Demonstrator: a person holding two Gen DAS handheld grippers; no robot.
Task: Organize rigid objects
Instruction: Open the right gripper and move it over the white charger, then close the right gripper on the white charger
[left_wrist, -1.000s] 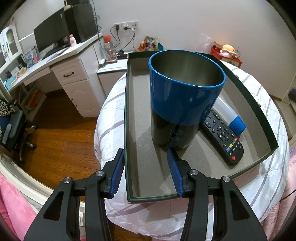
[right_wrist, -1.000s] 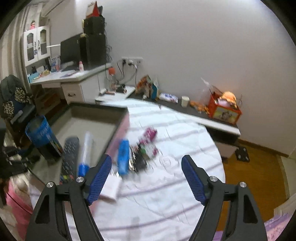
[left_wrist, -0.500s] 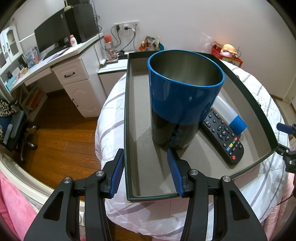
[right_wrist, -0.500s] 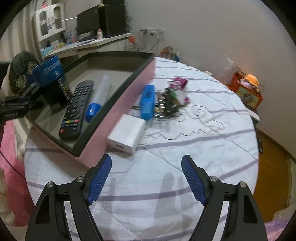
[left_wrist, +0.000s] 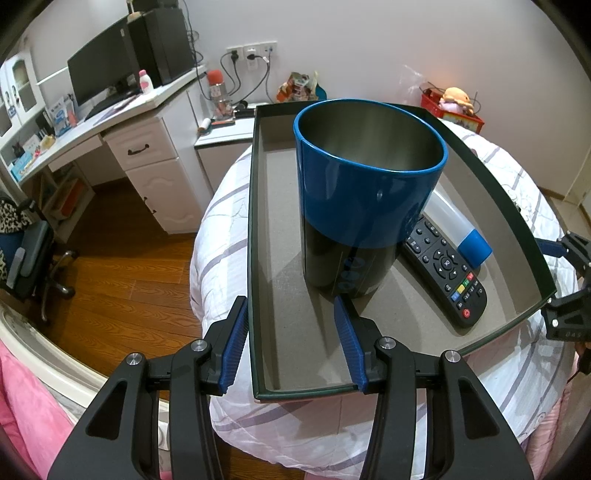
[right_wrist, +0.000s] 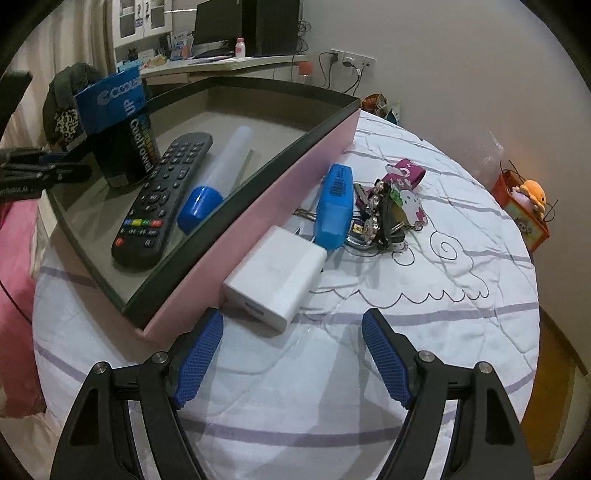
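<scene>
A dark tray (left_wrist: 253, 258) with a pink outer wall (right_wrist: 236, 206) lies on the striped bedspread. In it stand a blue and black can (left_wrist: 369, 206), a black remote (left_wrist: 447, 273) and a white tube with a blue cap (left_wrist: 458, 229). My left gripper (left_wrist: 291, 347) is open and straddles the tray's near left wall, its right finger just short of the can. Outside the tray lie a white charger block (right_wrist: 277, 273), a blue oblong gadget (right_wrist: 334, 206) and a key bunch with pink charms (right_wrist: 388, 206). My right gripper (right_wrist: 291, 354) is open, low over the bedspread just short of the charger.
A white desk (left_wrist: 122, 110) with a monitor and a bedside cabinet (left_wrist: 225, 133) stand beyond the bed. A red box with a plush toy (right_wrist: 524, 210) sits at the far right. Wooden floor (left_wrist: 110, 266) and an office chair (left_wrist: 29, 254) lie to the left, pink fabric (left_wrist: 22, 402) at lower left.
My right gripper has sunk and rolled, closing in on the bedspread until the charger lies just ahead of its fingers; it now shows at the right edge of the left wrist view. The left gripper has stayed put.
</scene>
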